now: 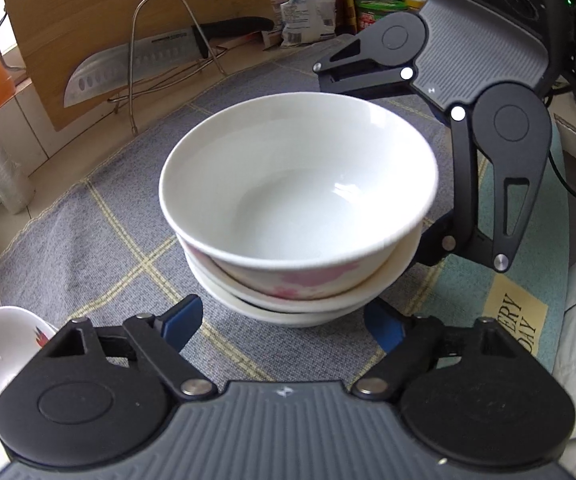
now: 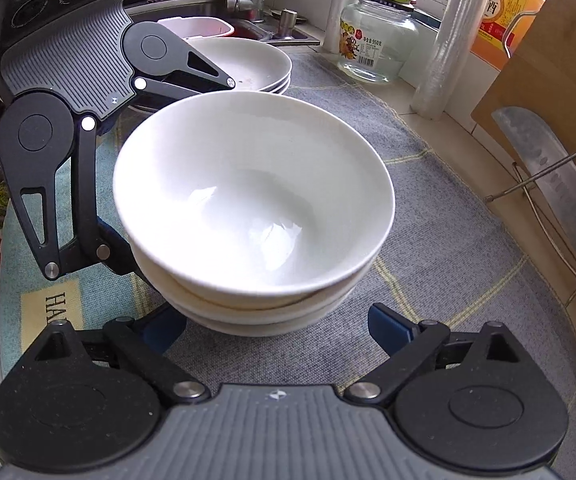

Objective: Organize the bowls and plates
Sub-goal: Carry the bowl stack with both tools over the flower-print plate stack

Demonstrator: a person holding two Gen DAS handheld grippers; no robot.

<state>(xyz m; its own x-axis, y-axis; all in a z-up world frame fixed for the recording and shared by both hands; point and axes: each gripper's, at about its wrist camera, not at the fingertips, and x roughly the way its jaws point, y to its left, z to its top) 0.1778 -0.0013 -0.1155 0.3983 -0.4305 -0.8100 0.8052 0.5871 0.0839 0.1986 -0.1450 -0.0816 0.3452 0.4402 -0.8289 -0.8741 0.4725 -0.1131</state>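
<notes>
I see three empty bowls (image 1: 296, 208) nested on the bench (image 1: 99, 248); both my left hand-held gripper (image 1: 283, 320) and right hand-held gripper (image 2: 277, 324) are released beside the stack.

knife blade (image 2: 560, 196): I'm reading "SUPOR" | glass jar (image 2: 376, 40) label: I'm making out "950" | mat (image 1: 520, 324) patch: I'm seeing "ERY DAY", cut off

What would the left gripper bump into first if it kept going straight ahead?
Probably the stack of bowls. It sits right ahead of the left gripper, whose blue fingers stand open just short of the lowest bowl. Exact depth is hard to judge.
</notes>
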